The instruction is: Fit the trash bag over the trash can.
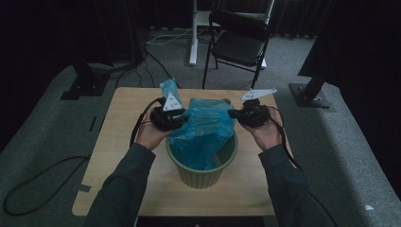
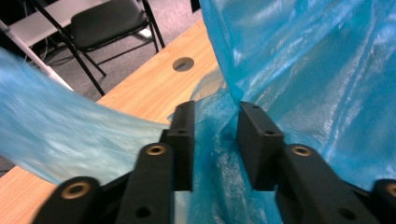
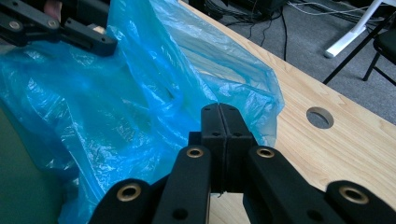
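Right gripper clamped tight, seemingly on the blue bag's edge; left gripper half open, bag film between its jaws, above green bin.

Looks like a lab or recording studio, not a home: dark curtains hung all round, grey carpet crossed by loose cables, black stand feet left and right, a folding chair at the far side, a small wooden counter with a cable hole.
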The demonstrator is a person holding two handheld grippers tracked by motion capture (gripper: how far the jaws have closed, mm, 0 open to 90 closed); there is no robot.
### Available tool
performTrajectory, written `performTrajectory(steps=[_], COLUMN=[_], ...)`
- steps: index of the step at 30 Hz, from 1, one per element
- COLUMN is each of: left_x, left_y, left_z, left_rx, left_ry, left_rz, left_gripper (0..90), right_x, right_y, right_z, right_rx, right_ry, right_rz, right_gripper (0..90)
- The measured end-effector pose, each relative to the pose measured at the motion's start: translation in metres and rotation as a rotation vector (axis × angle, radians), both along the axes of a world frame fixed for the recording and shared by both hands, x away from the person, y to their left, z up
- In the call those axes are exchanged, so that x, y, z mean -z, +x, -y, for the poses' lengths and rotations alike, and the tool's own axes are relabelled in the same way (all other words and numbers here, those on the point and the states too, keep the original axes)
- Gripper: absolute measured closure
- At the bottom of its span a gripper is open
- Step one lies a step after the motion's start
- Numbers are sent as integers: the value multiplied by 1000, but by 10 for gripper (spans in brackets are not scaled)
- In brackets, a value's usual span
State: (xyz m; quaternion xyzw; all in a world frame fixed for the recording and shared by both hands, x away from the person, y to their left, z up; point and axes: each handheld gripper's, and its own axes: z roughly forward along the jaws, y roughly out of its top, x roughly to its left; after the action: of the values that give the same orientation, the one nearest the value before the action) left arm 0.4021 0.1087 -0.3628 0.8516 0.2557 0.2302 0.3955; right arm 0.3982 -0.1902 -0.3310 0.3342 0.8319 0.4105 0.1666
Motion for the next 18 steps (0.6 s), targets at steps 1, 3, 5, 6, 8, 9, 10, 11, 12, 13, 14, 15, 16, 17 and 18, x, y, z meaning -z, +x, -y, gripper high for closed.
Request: performTrajectory(steps=[1,3,5,6,8,9,10,11,12,13,14,15,16,17,18], left_x=[0,-1,-2,-3,-4,-4,-5,-5,-5,-5,-5,-5,-5,-4,-3], left_y=[-1,-2,-5,-6,-9,-10,-12,-14,-16,-17,-20,-22,-25,-28,-32], left_z=[0,0,0,0,-1,-1,-1,-1,-1,-1,-1,-1,-2,-2,-2], left_rx=[1,4,3,3,6,10,14,17,20,21,26,31,36,40,43], left_ry=[-3,-8,2,1,-10,-6,-4,2,-2,-1,-1,-1,2,4,10], left_rz=[2,7,24,31,40,43,48,51,48,47,48,50,52,54,57], left_gripper=[720,761,787,803,823,830,844,854,860,864,869,872,874,879,879], right_x=[0,-1,-1,-2,-2,-3,-3,-3,-3,-3,-3,-3,-2,-1,0], right_y=[0,0,0,0,0,0,0,0,0,0,0,1,1,1,1], right_z=[1,3,4,4,4,5,5,5,6,7,7,8,10,11,12], right_rx=[0,2,2,2,3,4,5,7,10,12,13,20,26,29,37], right_ry=[9,23,28,29,33,36,38,41,43,45,45,45,48,50,51], right_rz=[-3,-6,-9,-8,-7,-6,-8,-9,-10,-13,-12,-15,-21,-23,-29], right_gripper=[897,898,898,898,898,898,898,898,898,898,898,898,898,898,898])
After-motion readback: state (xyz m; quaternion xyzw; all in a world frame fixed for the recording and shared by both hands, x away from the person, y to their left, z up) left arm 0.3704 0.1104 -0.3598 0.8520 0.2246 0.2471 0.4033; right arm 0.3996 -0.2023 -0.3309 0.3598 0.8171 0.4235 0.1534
